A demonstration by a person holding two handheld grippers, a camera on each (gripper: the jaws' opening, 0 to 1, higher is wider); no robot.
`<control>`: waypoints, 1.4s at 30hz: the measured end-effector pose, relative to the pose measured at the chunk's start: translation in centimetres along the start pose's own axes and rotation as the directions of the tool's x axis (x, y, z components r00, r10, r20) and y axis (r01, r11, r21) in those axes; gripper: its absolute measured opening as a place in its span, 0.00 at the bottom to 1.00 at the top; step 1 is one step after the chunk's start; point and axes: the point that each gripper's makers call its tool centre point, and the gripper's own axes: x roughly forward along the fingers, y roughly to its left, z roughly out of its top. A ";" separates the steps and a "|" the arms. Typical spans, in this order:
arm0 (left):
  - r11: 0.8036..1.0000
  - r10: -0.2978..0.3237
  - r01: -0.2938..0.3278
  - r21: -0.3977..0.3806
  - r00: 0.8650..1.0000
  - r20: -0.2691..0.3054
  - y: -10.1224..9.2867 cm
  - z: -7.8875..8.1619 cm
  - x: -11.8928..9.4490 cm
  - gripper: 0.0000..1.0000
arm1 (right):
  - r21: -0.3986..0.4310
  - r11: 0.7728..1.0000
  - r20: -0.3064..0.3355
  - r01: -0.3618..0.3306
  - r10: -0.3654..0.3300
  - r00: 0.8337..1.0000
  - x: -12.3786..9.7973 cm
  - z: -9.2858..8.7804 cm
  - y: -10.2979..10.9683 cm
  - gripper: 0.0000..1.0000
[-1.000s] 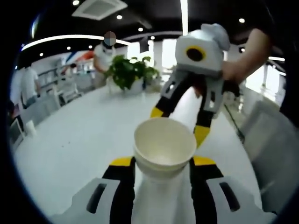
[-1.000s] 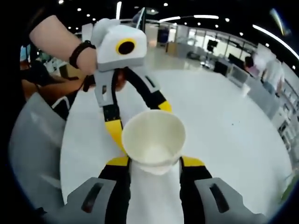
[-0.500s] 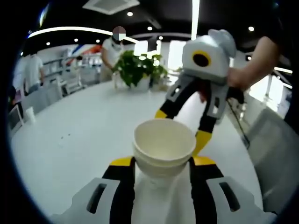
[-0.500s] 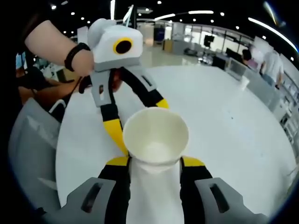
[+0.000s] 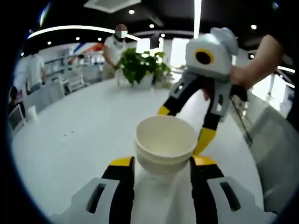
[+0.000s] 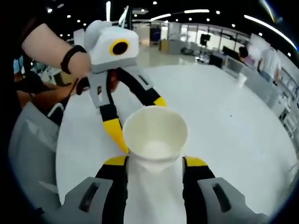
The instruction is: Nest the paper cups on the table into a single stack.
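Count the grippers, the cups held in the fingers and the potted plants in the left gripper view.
Grippers: 2, left gripper and right gripper
Paper cups, nested: 2
Potted plant: 1
Total: 5

Big open office — dark ceiling (image 5: 154, 14) with round spot lights and long light strips (image 5: 197, 16). White round table (image 5: 88, 126) spreads ahead of the jaws. Potted green plant (image 5: 140, 65) stands on the table's far side, beyond the jaws and a bit left. Bright windows (image 5: 177, 49) behind the plant. Grey chair (image 6: 32, 140) left of the jaws in the right gripper view. Desks and glass partitions (image 6: 215, 44) far back — people standing at the edges.
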 end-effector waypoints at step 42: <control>0.942 0.309 -0.270 -0.199 0.929 0.205 -7.2 2.8 -13.6 0.93 | 0.106 0.969 0.214 0.223 -0.242 0.946 -15.8 -1.9 2.7 1.00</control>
